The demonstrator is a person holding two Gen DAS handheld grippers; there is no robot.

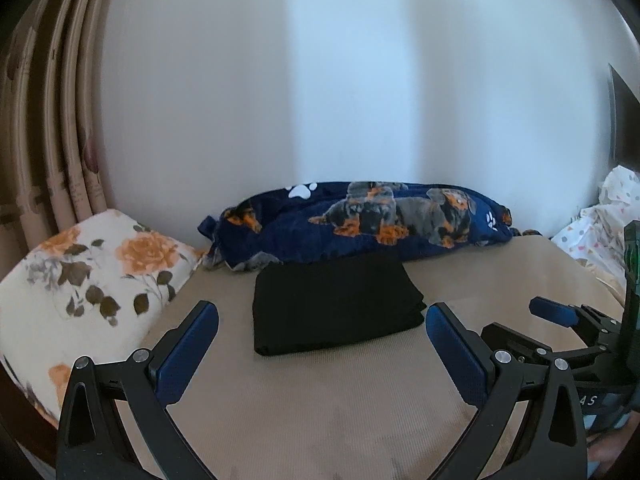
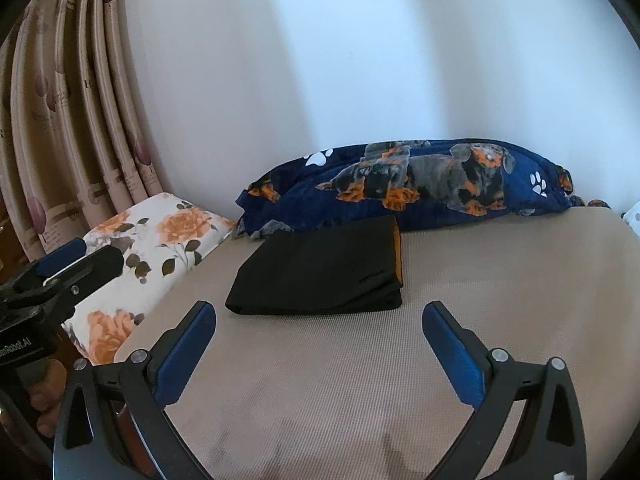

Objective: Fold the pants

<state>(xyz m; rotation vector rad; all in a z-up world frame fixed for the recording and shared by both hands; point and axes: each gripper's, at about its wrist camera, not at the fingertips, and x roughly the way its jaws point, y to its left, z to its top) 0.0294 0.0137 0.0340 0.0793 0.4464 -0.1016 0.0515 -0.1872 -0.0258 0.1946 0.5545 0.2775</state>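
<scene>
pants [image 1: 336, 308]: folded into compact black stack, flat on beige mattress [image 1: 320, 400], just before dog-print blanket [image 1: 360, 216] | left gripper [image 1: 322, 320]: spread wide, empty | right gripper [image 2: 319, 320]: spread wide, empty, short of stack | progress: folding apparently complete, nothing visibly left

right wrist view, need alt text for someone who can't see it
Black pants, folded into a compact rectangle, lie on a beige bed surface ahead of the open, empty right gripper. Behind them a navy dog-print blanket lies along a white wall, a floral pillow and curtains sit left, and the left gripper shows at the left edge.
</scene>
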